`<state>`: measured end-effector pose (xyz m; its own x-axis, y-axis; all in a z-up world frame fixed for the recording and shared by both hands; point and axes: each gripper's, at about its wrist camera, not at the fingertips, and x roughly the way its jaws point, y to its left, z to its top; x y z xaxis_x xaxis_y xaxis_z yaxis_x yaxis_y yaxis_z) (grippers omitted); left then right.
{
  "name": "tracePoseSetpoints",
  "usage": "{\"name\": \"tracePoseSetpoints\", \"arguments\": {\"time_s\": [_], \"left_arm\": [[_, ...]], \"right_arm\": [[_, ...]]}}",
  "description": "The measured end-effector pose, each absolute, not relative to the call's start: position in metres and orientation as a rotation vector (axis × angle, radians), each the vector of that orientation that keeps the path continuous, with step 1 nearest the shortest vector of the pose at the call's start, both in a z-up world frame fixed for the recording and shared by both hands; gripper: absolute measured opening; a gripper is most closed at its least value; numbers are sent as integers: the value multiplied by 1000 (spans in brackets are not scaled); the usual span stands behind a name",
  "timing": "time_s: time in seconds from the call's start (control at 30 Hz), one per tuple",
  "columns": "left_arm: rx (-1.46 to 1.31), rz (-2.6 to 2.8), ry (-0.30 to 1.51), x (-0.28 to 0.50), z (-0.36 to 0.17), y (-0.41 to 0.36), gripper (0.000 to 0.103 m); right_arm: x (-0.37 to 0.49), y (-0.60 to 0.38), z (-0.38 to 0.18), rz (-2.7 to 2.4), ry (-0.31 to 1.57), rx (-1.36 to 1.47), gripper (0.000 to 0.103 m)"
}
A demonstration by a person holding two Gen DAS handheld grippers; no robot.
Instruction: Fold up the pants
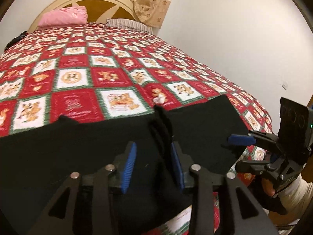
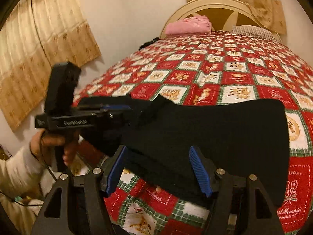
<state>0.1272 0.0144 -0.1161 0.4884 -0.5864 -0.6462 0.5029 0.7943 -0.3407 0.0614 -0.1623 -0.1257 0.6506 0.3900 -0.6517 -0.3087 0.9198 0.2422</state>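
Fingers of my left gripper (image 1: 153, 168) stand part-spread astride a bunched ridge of the pants (image 1: 195, 129), not pinching; right gripper (image 2: 159, 173) gapes over their near edge. Pants lie on the bed (image 2: 234, 74): soft, limp, light. I'd pinch hem corners.

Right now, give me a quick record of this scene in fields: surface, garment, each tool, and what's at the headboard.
surface: bed with red patchwork quilt
garment: black pants, lying at the near edge of the quilt
left tool: open, dark drawstring fabric between its pads
right tool: open over the pants' near edge
headboard end: pink pillow, striped pillow
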Motion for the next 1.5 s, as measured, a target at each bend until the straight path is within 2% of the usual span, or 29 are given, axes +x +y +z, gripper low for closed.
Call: {"name": "tracePoseSetpoints", "arguments": {"time_s": [0.37,0.4,0.47,0.53,0.67,0.7,0.8,0.97,1.13,1.2,1.27,1.5], "left_arm": [[-156,-558,869,122,-131,62,39],[-163,-559,872,122,-132,63,39],[-174,-562,872,120,-133,66,39],[-174,-564,865,118,-131,68,39],[-180,-553,857,116,-129,77,39],[-182,-550,856,115,-129,81,39],[-177,-533,857,114,-129,89,39],[-140,-478,849,111,-127,105,39],[-45,-321,805,105,-116,150,48],[-47,-256,796,104,-114,177,52],[-54,-161,779,102,-113,211,59],[-168,-23,787,111,-136,287,60]], "right_arm": [[75,-100,-140,453,796,-100,67],[76,-94,-143,452,790,-125,64],[82,-86,-148,446,816,-150,29],[85,-84,-150,438,826,-152,26],[80,-86,-139,444,813,-125,10],[77,-87,-135,445,806,-118,9],[74,-87,-130,471,804,-97,9],[81,-80,-157,455,874,-135,9],[76,-84,-141,490,843,-88,10],[73,-82,-137,503,830,-100,18],[73,-79,-138,521,834,-93,47],[73,-56,-149,572,846,-104,48]]}}
